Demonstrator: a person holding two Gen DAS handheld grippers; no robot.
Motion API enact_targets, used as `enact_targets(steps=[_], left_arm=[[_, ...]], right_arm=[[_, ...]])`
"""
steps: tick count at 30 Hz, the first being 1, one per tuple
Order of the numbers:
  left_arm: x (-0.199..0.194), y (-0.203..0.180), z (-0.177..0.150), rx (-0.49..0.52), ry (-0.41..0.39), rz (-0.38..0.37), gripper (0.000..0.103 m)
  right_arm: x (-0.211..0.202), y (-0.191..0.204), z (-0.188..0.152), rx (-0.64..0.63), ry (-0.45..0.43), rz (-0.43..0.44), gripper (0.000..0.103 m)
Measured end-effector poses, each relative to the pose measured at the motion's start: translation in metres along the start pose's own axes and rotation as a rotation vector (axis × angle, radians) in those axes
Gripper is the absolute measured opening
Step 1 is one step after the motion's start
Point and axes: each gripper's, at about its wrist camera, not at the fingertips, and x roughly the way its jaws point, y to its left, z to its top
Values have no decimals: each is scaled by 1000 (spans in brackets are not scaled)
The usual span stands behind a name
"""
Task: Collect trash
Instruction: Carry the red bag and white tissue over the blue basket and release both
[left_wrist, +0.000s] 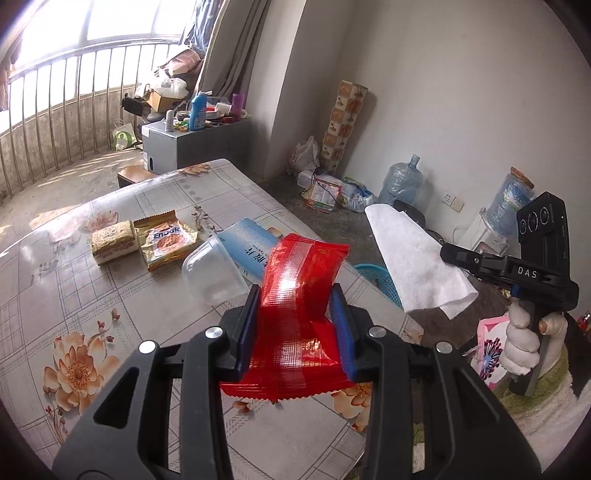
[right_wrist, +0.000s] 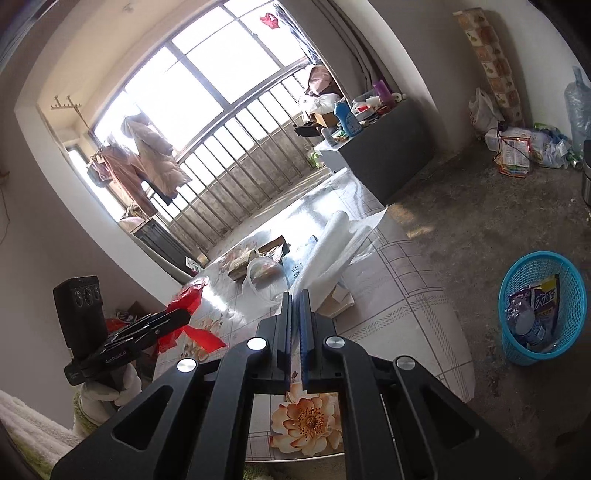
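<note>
Left jaws clamp red wrapper; right pinch tissue; basket's trash only right view.

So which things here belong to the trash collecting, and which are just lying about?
Job: crinkly red plastic wrapper in left gripper; white paper tissue in right gripper; blue mesh plastic basket.
Lying about: blue detergent bottle; large clear water jug.

Two hand-held grippers: the left hand-held gripper holds one red wrapper, the right hand-held gripper one white tissue. Beyond them on the desk: two snack packets, one clear plastic cup. One blue basket.
</note>
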Motion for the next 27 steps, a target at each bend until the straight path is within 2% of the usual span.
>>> enact_targets(steps=[4,8,12,14,19,23,25,27], left_arm=[[24,-31,30,38,-3,-106,35],[68,-65,59,52,45,-238,35],[130,-106,82,93,144,-315,35],[164,-127,90,119,194,-344,35],[265,-182,95,185,346,-362,36],[350,-222,84,275,462,-345,38],[388,-234,77,282,507,-340,39],[427,-241,72,272,534,-312,47]], right_arm=[[-38,-27,10,35,-99,-78,4],[-70,-62,13,92,-177,-197,4],[-79,-104,12,152,-187,-377,4],[-75,-130,11,196,-175,-436,4],[-47,-207,2,356,-94,-534,4],[-19,-267,-2,451,-36,-572,4],[-6,-298,-2,486,-15,-578,4],[11,-331,-5,513,14,-591,4]])
